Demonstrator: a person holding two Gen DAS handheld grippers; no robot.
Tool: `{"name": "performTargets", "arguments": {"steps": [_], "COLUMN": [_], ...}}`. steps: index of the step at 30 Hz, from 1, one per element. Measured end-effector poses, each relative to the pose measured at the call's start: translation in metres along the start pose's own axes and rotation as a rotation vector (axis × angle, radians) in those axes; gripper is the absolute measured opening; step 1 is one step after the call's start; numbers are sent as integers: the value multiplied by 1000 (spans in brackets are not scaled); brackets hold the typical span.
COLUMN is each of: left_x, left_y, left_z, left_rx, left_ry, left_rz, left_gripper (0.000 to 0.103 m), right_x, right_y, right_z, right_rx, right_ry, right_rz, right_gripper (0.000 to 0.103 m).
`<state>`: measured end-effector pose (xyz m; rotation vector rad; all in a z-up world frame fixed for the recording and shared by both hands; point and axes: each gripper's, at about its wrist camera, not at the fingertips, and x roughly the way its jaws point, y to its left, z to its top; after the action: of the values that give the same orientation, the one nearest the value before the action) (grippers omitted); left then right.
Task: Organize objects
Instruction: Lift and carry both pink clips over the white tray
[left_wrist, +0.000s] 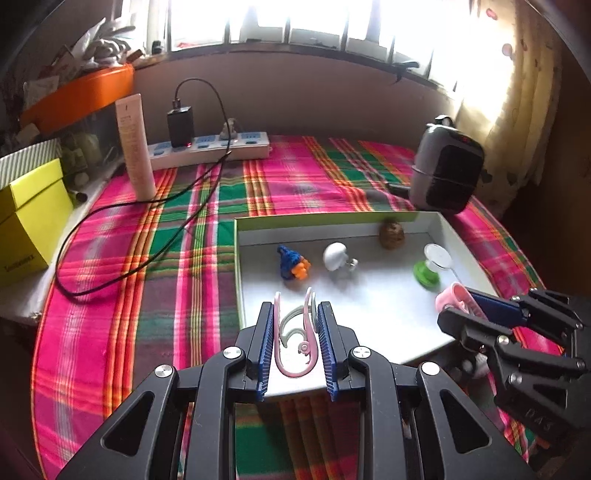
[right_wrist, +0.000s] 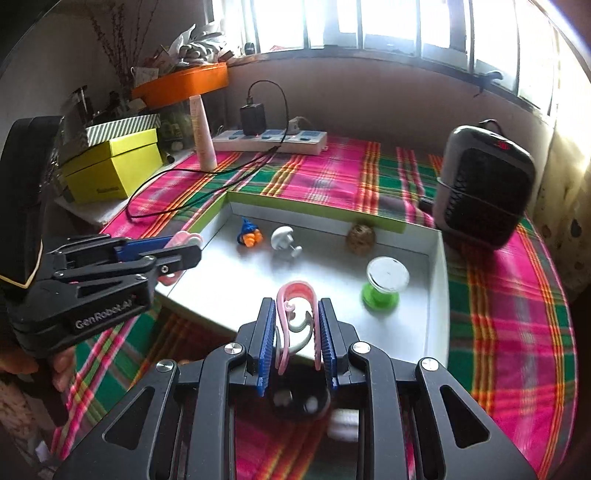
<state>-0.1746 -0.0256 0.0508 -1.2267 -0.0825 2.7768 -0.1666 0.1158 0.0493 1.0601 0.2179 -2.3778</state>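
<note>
Above the near edge of the white tray (left_wrist: 369, 321), I keep each claw clenched on a pink clip: my left gripper (left_wrist: 294, 314) holds one pink clip (left_wrist: 293, 339), open ends pointing ahead, long axis along the fingers. Only the right-wrist view shows my right gripper (right_wrist: 296, 310) pinching the second clip (right_wrist: 295, 314), bend forward, with the green spool (right_wrist: 382, 288) ahead to its right.
</note>
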Motion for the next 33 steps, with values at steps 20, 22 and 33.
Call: {"name": "performTargets", "arguments": {"steps": [20,22,33], "left_x": [46,49,57], "left_y": [-1,-1,-7], "left_z": [17,17,17], "left_rx": [23,21,48], "left_ry": [53,56,68], "left_rz": [-8,-7,-5], "left_gripper": [22,22,21], "right_x": [63,68,88], "right_y": [-17,-18,-23], "right_z": [40,44,55], "right_rx": [60,55,66], "right_ry": [84,92,130], "right_rz": [-37,-44,-49], "right_gripper": [24,24,24]}}
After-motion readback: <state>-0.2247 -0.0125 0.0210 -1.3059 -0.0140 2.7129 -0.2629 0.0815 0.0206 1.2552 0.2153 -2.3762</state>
